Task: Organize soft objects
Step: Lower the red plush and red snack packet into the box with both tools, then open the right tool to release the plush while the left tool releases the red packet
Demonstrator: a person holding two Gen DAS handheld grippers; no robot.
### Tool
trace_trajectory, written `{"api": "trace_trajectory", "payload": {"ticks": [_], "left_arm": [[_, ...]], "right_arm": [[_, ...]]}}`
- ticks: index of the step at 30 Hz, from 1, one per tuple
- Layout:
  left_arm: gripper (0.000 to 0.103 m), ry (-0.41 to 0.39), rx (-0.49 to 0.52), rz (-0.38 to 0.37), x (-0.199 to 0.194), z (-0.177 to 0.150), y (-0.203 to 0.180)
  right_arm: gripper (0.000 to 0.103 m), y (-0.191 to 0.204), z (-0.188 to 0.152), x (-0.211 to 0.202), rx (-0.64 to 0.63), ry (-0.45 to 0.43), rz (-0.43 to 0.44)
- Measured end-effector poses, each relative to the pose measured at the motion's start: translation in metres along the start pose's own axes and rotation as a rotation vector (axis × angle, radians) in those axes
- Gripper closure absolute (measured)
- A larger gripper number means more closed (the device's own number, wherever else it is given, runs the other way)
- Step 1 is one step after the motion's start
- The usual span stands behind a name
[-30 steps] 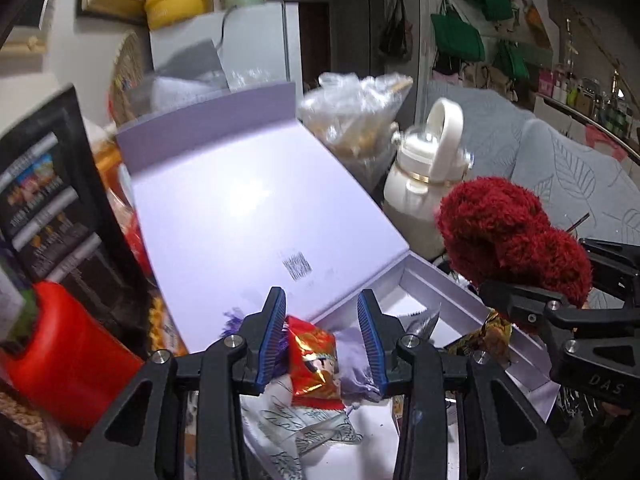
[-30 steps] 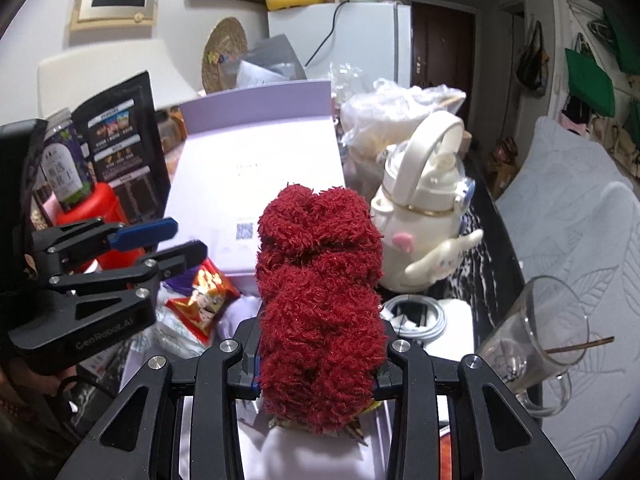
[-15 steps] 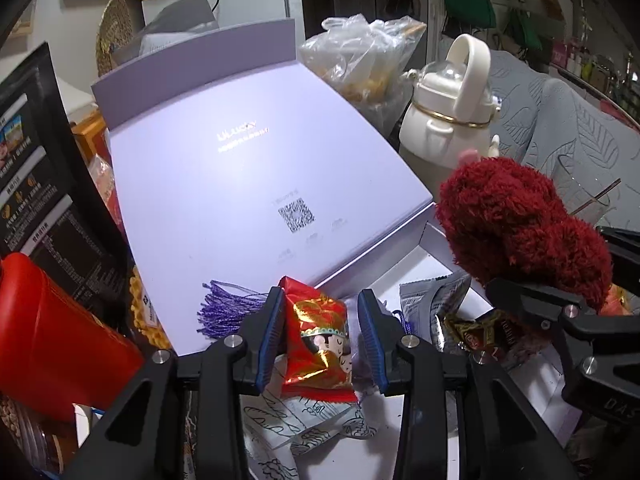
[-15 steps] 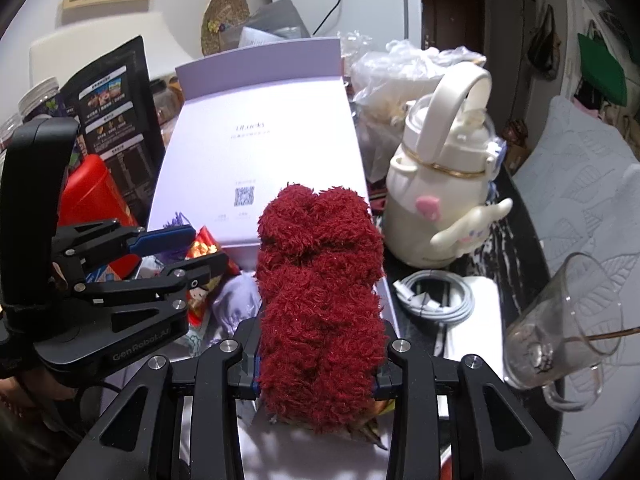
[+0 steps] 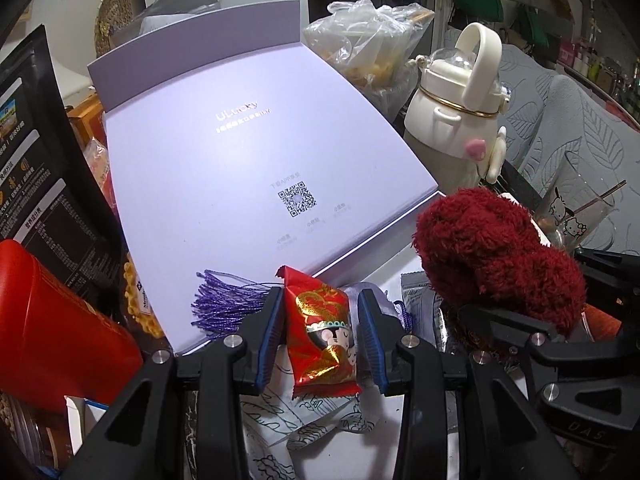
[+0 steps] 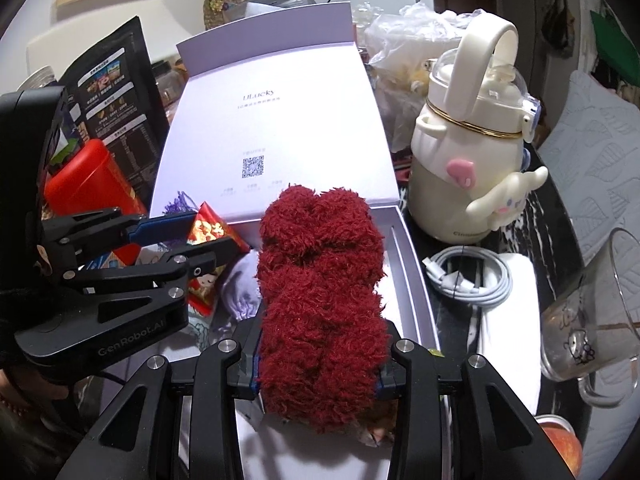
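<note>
Both grippers have dropped lower over the open lilac gift box [image 5: 256,184] since a second ago, so its raised lid, once half hidden, now shows its full printing: "ULucky" above a QR code. The box tray [image 6: 416,280] lies near its foot, white inside.

Far left, a black snack bag [image 6: 116,120] with small white print too fine to read leans behind a red canister [image 6: 88,184]. Far right stands a cream kettle-shaped bottle [image 6: 468,160] with a looped handle, a pink heart and a white long-eared figure; the word near its base is only partly legible.

The right gripper [image 6: 318,364] carries a dark red fuzzy soft bundle [image 6: 320,292] over the near right part of the tray; its fingers are easing apart, yet the plush fills the gap and the pads press its sides. "DAS" shows on this gripper's body in the left wrist view.

The left gripper [image 5: 318,332], marked "GenRobot.AI" in the right wrist view, holds its fingers [image 5: 270,332] closed on a red foil sweet packet [image 5: 320,336] printed with a gold dragon and a cartoon face, above the tray's near left corner.

A clear glass mug [image 6: 588,320] with a cat cartoon sits at the right on the tabletop [image 6: 556,216], beside a coiled white cable [image 6: 472,276]. A purple tassel [image 5: 224,304] lies on the lid's lower edge.
</note>
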State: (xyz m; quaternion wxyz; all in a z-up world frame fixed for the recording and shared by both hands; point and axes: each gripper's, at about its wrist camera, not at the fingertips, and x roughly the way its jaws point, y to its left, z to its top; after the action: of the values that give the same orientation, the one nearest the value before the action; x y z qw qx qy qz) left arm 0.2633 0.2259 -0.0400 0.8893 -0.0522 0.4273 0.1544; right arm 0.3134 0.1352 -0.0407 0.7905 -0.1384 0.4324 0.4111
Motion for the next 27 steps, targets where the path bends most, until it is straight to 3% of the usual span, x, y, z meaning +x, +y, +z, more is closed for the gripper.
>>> {"api": "trace_trajectory", "payload": {"ticks": [6, 8, 13, 21, 27], "left_arm": [[0.066, 0.048, -0.017, 0.001, 0.007, 0.002, 0.001], [0.066, 0.057, -0.020, 0.002, 0.008, 0.002, 0.001], [0.066, 0.050, -0.024, 0.016, 0.003, 0.002, 0.000], [0.066, 0.025, -0.039, 0.012, -0.022, -0.011, 0.004], [0.065, -0.041, -0.035, 0.016, -0.062, -0.013, 0.002]], "right_arm": [[0.055, 0.001, 0.000, 0.002, -0.010, 0.012, -0.011], [0.044, 0.000, 0.000, 0.003, -0.012, 0.020, -0.014], [0.036, 0.000, -0.001, 0.001, -0.023, 0.025, -0.042], [0.035, 0.009, -0.002, -0.021, -0.041, -0.006, -0.079], [0.035, 0.019, 0.000, -0.055, -0.034, -0.050, -0.097]]}}
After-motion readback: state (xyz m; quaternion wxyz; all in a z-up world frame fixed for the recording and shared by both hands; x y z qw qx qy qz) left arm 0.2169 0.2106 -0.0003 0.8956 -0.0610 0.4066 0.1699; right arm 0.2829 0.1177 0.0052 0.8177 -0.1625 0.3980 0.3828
